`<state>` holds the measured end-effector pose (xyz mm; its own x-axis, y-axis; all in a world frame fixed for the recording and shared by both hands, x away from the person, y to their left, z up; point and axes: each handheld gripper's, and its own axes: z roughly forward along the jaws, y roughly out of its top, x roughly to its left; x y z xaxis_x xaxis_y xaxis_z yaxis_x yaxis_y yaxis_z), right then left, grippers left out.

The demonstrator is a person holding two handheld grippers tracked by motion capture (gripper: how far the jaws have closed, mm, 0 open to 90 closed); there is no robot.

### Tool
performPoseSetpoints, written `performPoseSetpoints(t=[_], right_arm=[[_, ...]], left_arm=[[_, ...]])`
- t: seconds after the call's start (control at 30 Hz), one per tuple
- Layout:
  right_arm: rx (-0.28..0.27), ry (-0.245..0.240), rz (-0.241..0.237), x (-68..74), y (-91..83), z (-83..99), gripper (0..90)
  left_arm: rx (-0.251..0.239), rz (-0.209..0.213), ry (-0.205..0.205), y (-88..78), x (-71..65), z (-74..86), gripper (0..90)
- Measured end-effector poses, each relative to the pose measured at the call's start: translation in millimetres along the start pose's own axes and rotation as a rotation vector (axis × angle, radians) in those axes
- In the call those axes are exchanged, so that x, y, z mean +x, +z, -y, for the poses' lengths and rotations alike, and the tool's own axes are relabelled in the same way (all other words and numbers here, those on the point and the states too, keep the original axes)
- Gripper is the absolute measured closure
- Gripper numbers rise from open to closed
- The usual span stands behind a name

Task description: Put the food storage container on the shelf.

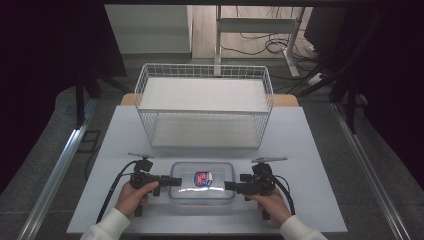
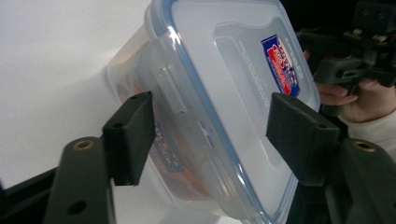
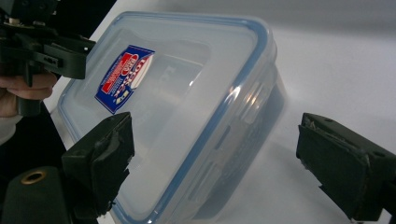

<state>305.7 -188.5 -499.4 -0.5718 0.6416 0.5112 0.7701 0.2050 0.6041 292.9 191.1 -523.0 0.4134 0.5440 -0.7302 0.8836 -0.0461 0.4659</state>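
Lidded plastic container [image 1: 202, 181] sits at the white table's [image 1: 310, 150] near edge, before the wire basket [image 1: 205, 105]. Your left gripper [image 1: 175, 181] and right gripper [image 1: 230, 186] flank its ends, jaws spread, gripping nothing.

You're in a lab-like test room: white worktop [image 1: 310, 150], black curtains [image 1: 45, 60], loose floor cables [image 1: 260, 45], metal desk frame [image 1: 255, 25].
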Motion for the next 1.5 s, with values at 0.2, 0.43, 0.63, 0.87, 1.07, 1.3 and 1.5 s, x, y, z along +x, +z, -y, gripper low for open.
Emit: performPoseSetpoints(t=[0.2,0.43,0.63,0.87,1.07,1.3,1.5], right_arm=[[0.032,0.080,-0.063,-3.1,7.7,-1.2,13.8],[0.075,0.161,-0.103,-7.3,14.4,-2.3,18.3],[0.087,0.222,-0.126,-11.2,12.5,-4.9,26.2],[0.072,0.254,-0.138,-14.2,3.4,-6.2,40.3],[0.064,0.274,-0.149,-14.2,-0.1,-4.7,43.4],[0.053,0.258,-0.159,-11.2,-6.5,-1.7,47.7],[0.043,0.245,-0.153,-7.6,-8.5,-0.2,48.2]], left_arm=[[-0.010,-0.008,-0.006,-2.1,-1.2,0.0,38.6],[-0.008,-0.009,-0.008,-2.6,-1.1,-0.1,39.6],[-0.016,-0.010,-0.011,-2.4,-1.2,0.6,40.0],[-0.024,-0.006,-0.010,-3.6,-1.2,1.5,41.7],[-0.040,-0.008,0.001,-5.8,-4.3,4.1,43.2],[-0.055,0.002,0.035,-11.5,-8.7,7.9,47.7],[-0.064,0.016,0.046,-15.3,-9.3,10.8,51.3]])
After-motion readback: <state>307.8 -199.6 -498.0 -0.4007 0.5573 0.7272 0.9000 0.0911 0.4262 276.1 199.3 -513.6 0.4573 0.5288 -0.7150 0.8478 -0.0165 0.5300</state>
